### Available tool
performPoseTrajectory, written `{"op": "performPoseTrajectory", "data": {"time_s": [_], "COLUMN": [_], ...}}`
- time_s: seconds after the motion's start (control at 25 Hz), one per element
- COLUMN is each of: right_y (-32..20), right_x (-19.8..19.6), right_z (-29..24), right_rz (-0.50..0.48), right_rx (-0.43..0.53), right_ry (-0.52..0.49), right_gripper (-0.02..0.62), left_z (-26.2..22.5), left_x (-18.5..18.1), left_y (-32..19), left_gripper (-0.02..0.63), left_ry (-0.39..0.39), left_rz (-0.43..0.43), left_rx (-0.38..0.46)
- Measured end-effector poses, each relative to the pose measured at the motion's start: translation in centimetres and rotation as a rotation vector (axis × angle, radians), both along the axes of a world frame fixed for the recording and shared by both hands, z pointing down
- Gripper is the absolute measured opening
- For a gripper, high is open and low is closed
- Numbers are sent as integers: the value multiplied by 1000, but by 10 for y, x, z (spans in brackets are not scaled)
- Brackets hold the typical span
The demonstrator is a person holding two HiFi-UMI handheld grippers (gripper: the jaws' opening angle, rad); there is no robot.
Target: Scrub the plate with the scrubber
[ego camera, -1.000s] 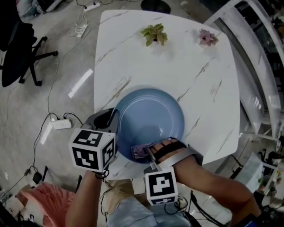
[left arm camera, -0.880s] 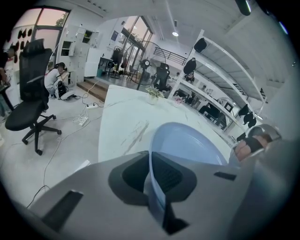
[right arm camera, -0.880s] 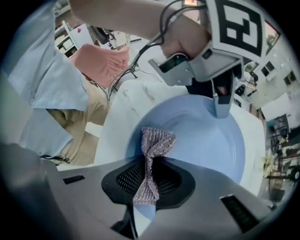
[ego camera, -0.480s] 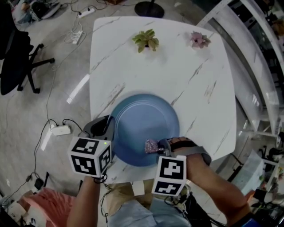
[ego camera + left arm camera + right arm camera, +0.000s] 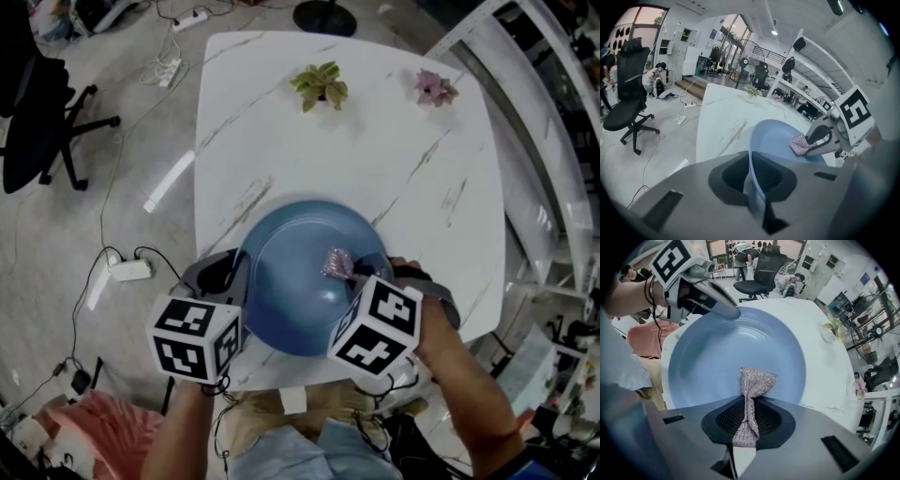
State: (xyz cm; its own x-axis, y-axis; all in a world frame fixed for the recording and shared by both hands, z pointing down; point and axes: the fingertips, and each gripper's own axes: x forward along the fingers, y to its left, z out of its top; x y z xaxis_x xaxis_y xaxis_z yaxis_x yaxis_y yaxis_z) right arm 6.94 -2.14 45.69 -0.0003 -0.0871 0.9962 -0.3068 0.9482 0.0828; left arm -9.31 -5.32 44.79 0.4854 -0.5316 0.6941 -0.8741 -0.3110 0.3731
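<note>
A blue plate [image 5: 300, 272] lies at the near edge of the white marble table [image 5: 394, 159]. My left gripper [image 5: 232, 274] is shut on the plate's left rim [image 5: 754, 173]. The plate [image 5: 717, 357] fills the right gripper view. My right gripper [image 5: 352, 274] is shut on a sparkly pinkish scrubber [image 5: 336, 263], whose free end [image 5: 755, 383] rests on the plate's inner surface right of centre. In the left gripper view the scrubber [image 5: 800, 145] shows against the far side of the plate.
Two small potted plants [image 5: 321, 82] [image 5: 435, 87] stand at the table's far side. A black office chair [image 5: 42, 117] and cables with a power strip [image 5: 128, 270] lie on the floor to the left. White shelving [image 5: 553, 141] runs along the right.
My right gripper has carried the scrubber from the plate's near rim up and to the right across its surface. The left gripper has kept its hold on the rim.
</note>
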Motion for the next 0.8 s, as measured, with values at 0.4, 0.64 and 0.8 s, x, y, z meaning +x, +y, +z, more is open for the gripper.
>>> {"op": "performPoseTrajectory", "data": {"time_s": [0.4, 0.64, 0.8], "right_y": [-59, -66, -61], "right_x": [-30, -56, -76], "right_z": [1, 2, 1], "right_rz": [-53, -184, -268], "right_rx": [121, 185, 215], "right_ry": [-13, 5, 8], "right_gripper": [74, 75, 75], "left_z": [0, 0, 1], "left_x": [2, 4, 1], "left_y": [0, 3, 0], "left_gripper": [21, 21, 21], "left_ry": [14, 23, 15], "left_rz": [14, 29, 19], "left_rx": [-16, -42, -26]}}
